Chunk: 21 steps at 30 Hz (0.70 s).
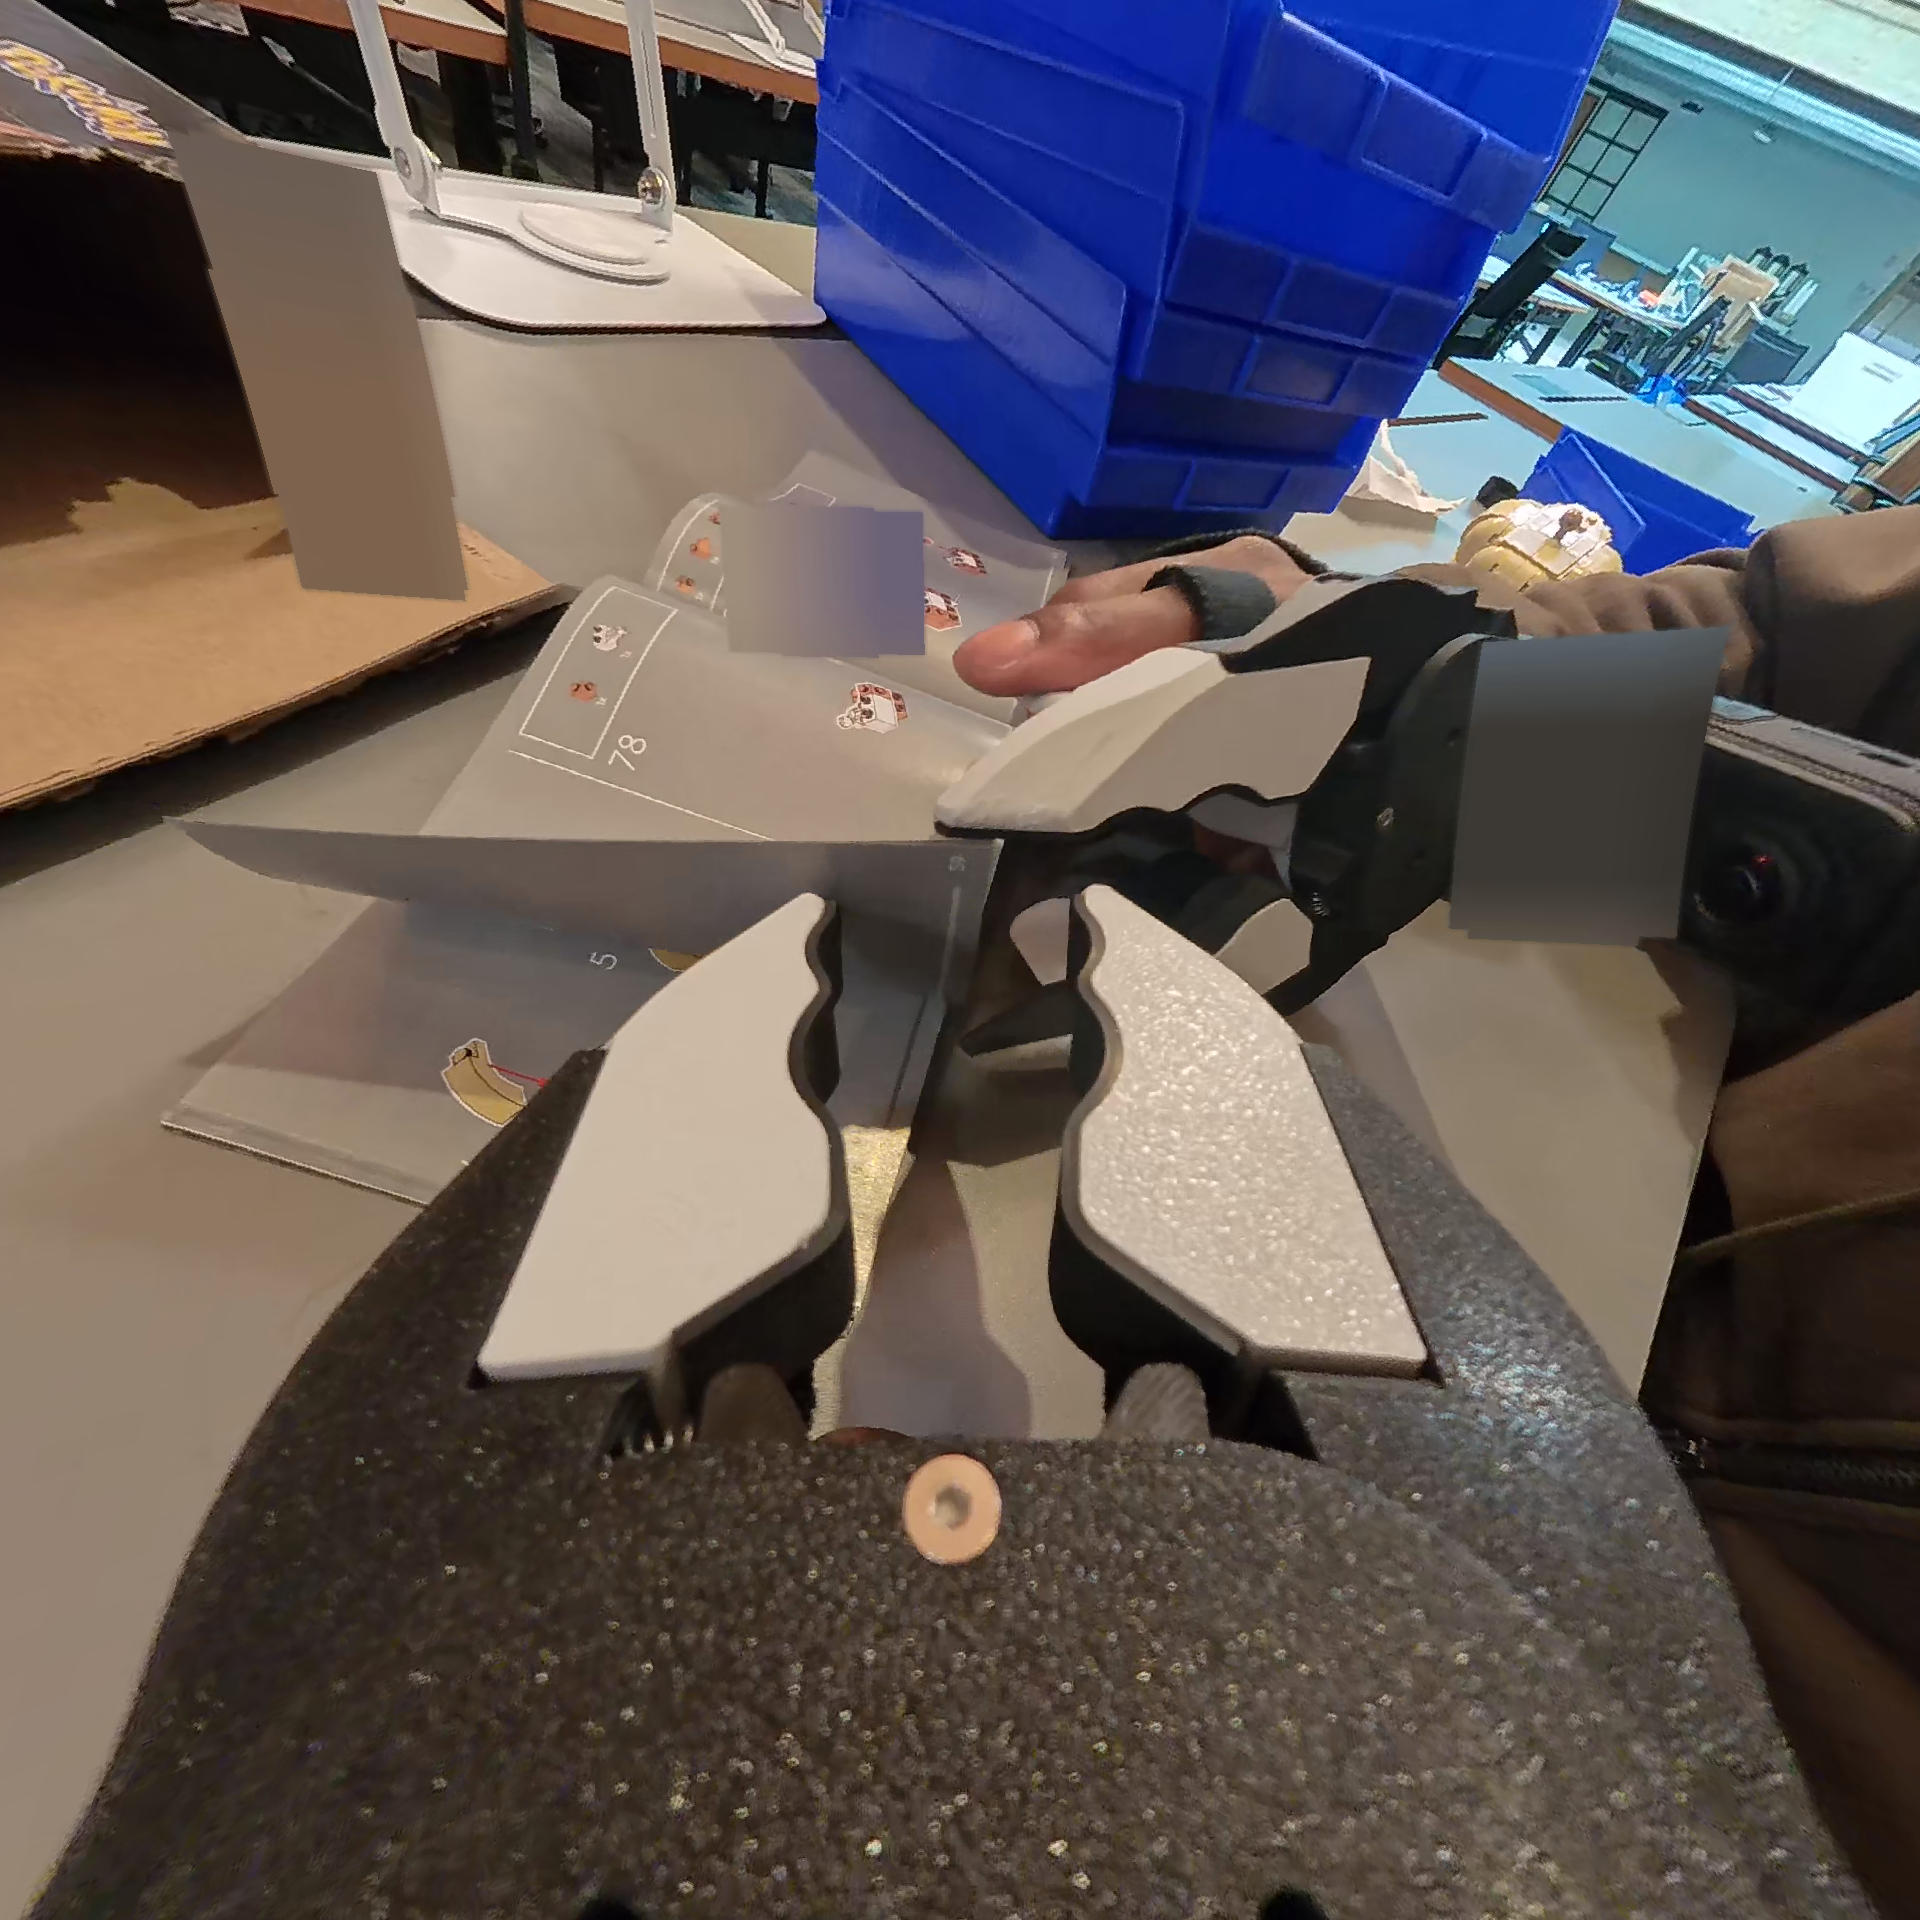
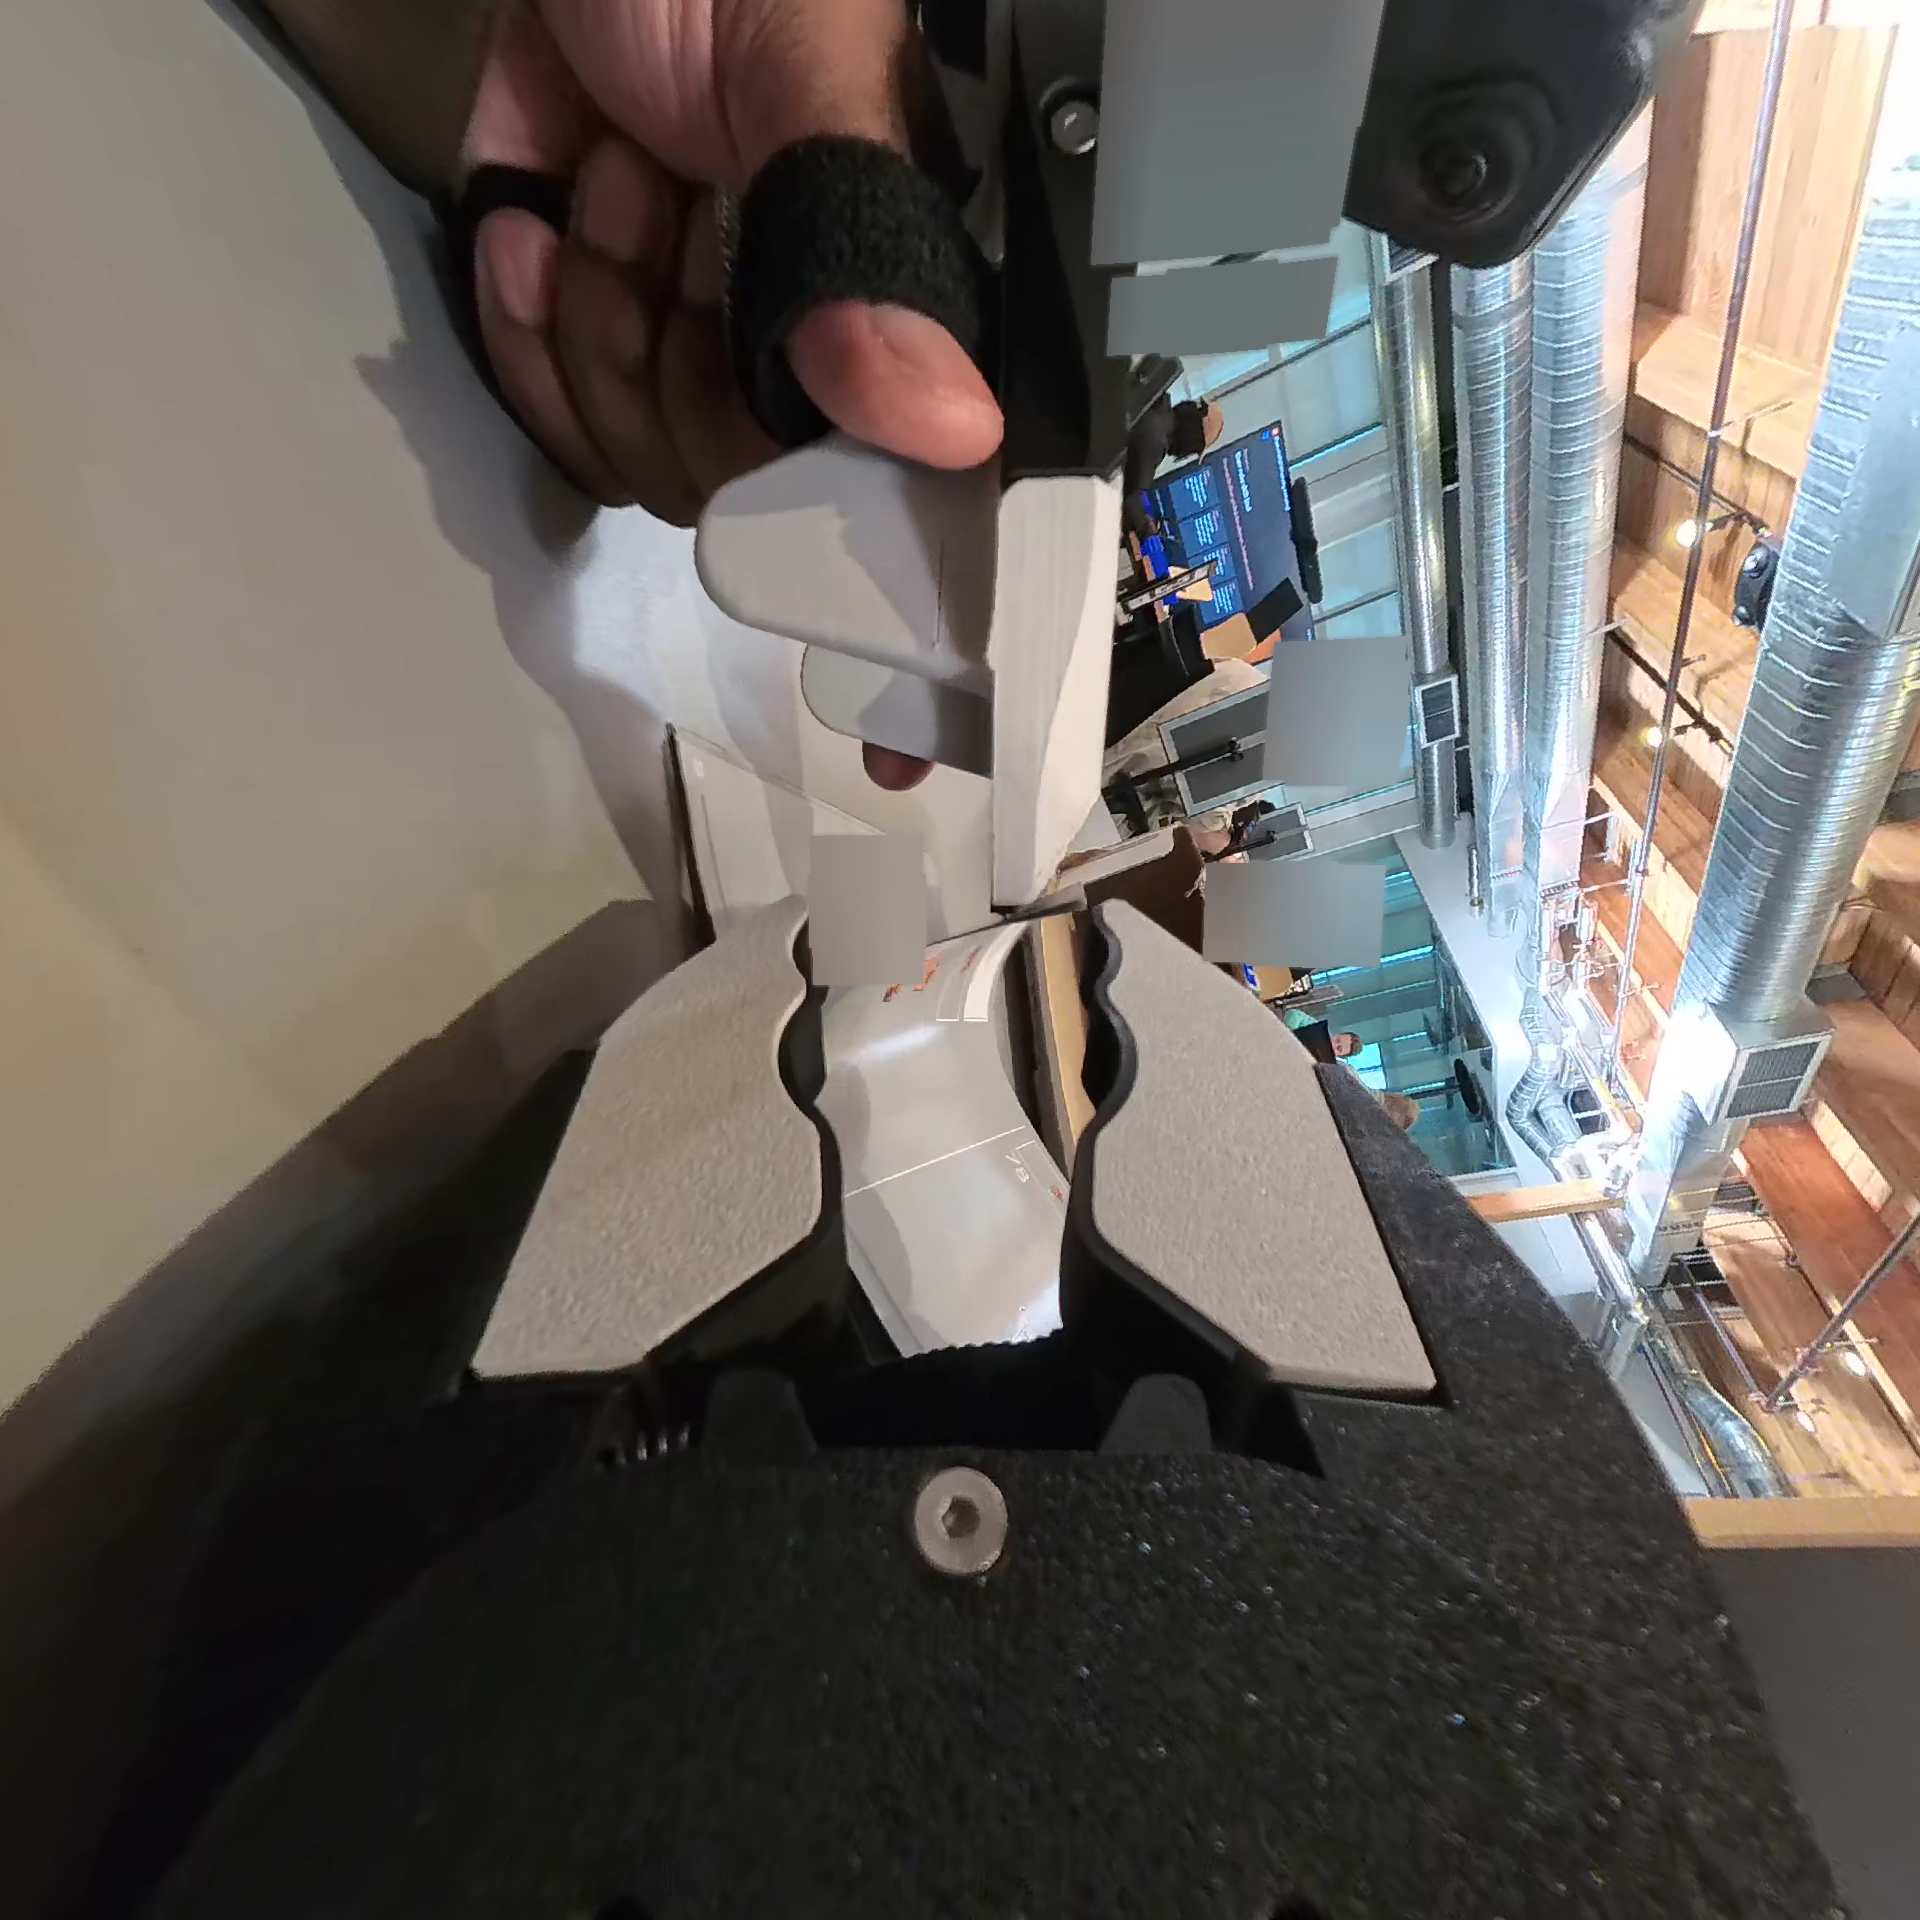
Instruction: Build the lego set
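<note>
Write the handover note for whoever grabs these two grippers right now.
Left gripper: open, empty, aimed at the corner of the lifted page.
Right gripper: open; a curled page passes between its fingers, not clamped.
Things: instruction booklet lies open on the grey table. Cardboard box is back left and blue bins are behind. Gold model sits far right, beyond the sleeve.
Done: the model looks partly built.
Left: settle the page, then probably build on. No loose bricks in view.
</note>
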### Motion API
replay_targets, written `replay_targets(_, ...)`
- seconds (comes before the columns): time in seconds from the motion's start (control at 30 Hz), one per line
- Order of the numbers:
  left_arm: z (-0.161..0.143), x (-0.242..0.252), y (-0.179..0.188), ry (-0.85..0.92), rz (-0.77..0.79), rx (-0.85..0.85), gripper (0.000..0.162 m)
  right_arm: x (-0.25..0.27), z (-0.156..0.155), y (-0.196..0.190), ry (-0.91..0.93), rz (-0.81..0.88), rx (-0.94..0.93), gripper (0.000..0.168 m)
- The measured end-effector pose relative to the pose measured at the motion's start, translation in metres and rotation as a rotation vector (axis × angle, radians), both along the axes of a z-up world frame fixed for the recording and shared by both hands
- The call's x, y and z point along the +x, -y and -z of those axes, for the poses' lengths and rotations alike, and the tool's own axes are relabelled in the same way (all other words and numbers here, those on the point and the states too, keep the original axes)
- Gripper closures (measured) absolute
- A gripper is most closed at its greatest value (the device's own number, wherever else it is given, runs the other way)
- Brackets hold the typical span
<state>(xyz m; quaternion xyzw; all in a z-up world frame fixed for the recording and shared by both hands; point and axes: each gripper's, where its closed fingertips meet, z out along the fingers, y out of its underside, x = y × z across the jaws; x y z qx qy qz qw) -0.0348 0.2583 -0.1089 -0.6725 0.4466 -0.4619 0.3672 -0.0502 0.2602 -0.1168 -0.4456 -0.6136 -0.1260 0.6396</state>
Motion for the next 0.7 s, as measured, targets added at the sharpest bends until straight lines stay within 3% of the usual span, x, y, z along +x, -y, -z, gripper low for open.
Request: replay_targets(0.7, 0.0022, -0.0005, -0.0043, -0.012, -0.032, -0.014, 0.121, 0.0069, 0.0064, -0.0080, 0.061, 0.077, 0.019, 0.129)
